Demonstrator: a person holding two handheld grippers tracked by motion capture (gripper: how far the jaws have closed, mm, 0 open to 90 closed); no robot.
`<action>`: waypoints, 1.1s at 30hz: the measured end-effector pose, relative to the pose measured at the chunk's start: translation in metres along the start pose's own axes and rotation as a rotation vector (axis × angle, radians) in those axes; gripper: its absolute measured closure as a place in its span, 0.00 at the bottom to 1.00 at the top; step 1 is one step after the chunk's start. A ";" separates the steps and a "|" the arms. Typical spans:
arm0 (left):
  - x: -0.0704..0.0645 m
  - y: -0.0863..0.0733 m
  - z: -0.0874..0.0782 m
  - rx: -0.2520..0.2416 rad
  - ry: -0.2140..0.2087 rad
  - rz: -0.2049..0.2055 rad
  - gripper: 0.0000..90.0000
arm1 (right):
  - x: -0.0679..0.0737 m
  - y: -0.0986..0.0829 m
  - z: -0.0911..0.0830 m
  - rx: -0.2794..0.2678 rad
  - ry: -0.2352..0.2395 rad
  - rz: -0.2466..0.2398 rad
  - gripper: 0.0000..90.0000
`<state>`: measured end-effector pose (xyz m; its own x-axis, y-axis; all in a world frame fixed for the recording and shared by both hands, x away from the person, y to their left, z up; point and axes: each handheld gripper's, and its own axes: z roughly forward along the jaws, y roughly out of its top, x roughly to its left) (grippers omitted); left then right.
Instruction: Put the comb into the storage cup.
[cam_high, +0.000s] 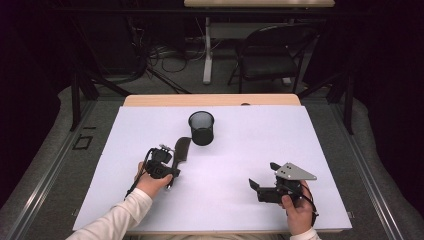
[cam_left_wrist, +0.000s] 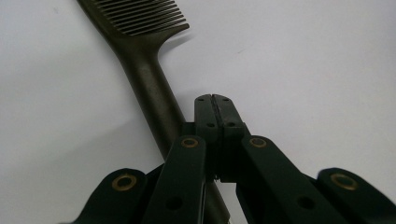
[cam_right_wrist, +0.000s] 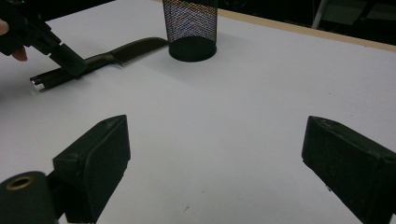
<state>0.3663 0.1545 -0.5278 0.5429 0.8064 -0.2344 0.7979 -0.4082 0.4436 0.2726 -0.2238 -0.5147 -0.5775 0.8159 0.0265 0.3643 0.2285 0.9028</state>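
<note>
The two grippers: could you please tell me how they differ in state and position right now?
The left gripper has its jaws pressed shut, while the right gripper has its jaws wide apart. The left one sits beside the comb handle; the right one is over bare table, away from comb and mesh cup. Both are black, hand-held, and empty.

Open white table (cam_high: 240, 150) all round the mesh pen cup (cam_high: 201, 128) except its near-left, where the dark comb (cam_high: 181, 150) lies just beside it.

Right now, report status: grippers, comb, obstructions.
Left gripper shut, jaws beside comb handle, not on it. Right gripper open, holding nothing. Comb flat on table. Mesh cup upright beyond comb.
</note>
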 end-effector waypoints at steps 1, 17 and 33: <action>0.000 0.000 -0.001 -0.001 0.002 0.001 1.00 | 0.000 0.000 0.000 0.000 0.000 0.000 0.09; 0.005 0.006 -0.019 -0.009 0.069 -0.059 0.82 | 0.000 0.000 0.000 0.002 0.000 0.000 0.09; 0.014 0.011 -0.018 0.020 0.095 -0.143 0.42 | 0.000 0.000 0.001 0.001 0.000 -0.001 0.10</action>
<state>0.3780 0.1690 -0.5107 0.3972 0.8931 -0.2110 0.8707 -0.2941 0.3942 0.2731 -0.2238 -0.5155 -0.5781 0.8155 0.0261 0.3643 0.2294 0.9026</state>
